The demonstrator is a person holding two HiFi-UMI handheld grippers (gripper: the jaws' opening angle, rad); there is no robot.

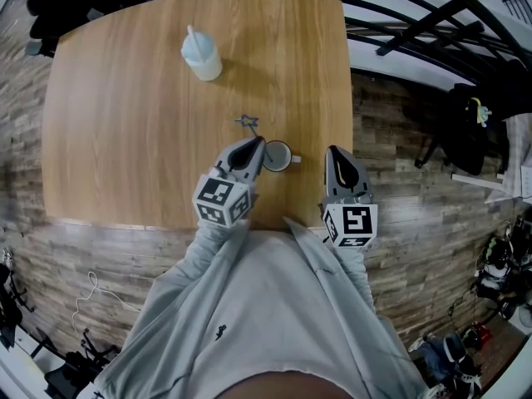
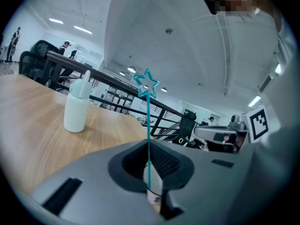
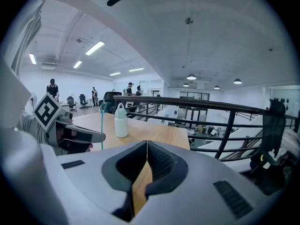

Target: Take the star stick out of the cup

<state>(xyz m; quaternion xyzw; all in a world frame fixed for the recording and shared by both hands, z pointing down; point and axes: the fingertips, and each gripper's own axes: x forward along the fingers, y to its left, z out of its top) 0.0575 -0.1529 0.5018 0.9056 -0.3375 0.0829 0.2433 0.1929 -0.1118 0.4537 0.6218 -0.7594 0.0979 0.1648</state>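
we hold the star stick (image 2: 149, 118) clamped in our left gripper (image 2: 149, 149); next we lift straight clear of the cup (image 1: 280, 158). right gripper (image 3: 146, 146) closed, empty.

We see a pale wooden table (image 1: 125, 123) with rounded corners, standing on a floor (image 1: 399, 248) of rough, brick-like planks. Just beyond the table's far and right edges runs a black metal railing (image 3: 187, 101), with a dark bag (image 1: 465, 127) beside it. Past the railing we find an open white hall with strip lights (image 3: 94, 47) in its ceiling (image 3: 187, 55) and office chairs (image 3: 71, 100) far back
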